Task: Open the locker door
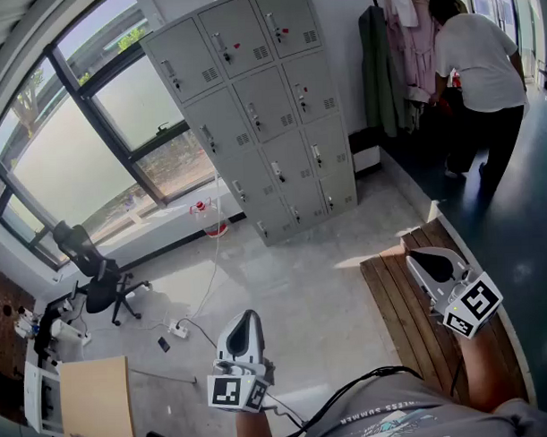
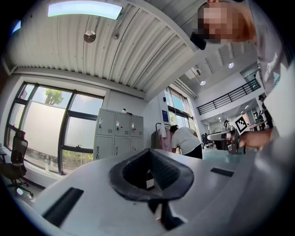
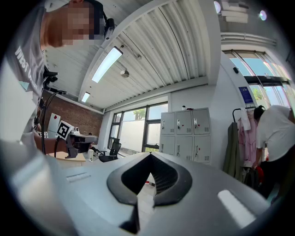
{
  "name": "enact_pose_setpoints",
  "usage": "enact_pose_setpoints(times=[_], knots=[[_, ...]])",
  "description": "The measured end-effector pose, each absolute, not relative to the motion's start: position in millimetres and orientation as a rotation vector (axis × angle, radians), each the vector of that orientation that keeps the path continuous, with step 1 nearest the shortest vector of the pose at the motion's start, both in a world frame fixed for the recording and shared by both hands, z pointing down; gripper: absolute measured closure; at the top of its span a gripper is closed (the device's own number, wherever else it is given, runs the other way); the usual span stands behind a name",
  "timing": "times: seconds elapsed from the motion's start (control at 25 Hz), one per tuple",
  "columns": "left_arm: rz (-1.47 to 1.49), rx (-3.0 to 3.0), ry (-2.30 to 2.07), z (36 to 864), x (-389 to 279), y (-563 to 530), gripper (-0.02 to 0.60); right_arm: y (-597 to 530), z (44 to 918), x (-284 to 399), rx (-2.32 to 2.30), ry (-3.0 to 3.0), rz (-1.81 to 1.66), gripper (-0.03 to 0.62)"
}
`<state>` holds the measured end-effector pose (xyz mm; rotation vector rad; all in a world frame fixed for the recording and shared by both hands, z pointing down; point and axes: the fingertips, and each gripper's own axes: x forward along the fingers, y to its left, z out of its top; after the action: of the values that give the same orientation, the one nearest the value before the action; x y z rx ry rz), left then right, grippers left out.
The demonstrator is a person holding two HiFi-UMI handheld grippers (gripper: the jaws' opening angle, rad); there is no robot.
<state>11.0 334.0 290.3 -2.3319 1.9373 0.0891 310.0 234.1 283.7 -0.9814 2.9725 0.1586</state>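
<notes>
We're holding the left gripper [image 1: 248, 323] and right gripper [image 1: 424, 257], two total, jaws pinched together on nothing, while the one locker [image 1: 300, 148] is standing well apart from us, all twelve doors [image 1: 264, 104] closed.

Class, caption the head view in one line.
Left claw and right claw, both shut, face the closed grey metal locker bank.

**A:** so where's the locker [image 1: 252, 124] at?

**B:** about 12 o'clock in the head view, well away. Grey metal, standing upright, three columns by four rows of small doors [image 1: 267, 101] with vent slots and handles. All shut far as I can see.
</notes>
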Motion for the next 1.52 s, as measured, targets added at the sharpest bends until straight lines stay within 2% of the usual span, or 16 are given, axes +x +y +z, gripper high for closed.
enact_pose_setpoints(times=[1.04,1.52], knots=[[0.081,-2.337,1.966,301.4,-5.6,327.6,0.575,222.9,287.5,300.7,-1.008,2.970,0.135,0.600],[0.090,-2.384,1.950,315.5,-41.7,318.0,0.575,211.8,289.0,256.7,-1.002,2.936,0.108,0.597]])
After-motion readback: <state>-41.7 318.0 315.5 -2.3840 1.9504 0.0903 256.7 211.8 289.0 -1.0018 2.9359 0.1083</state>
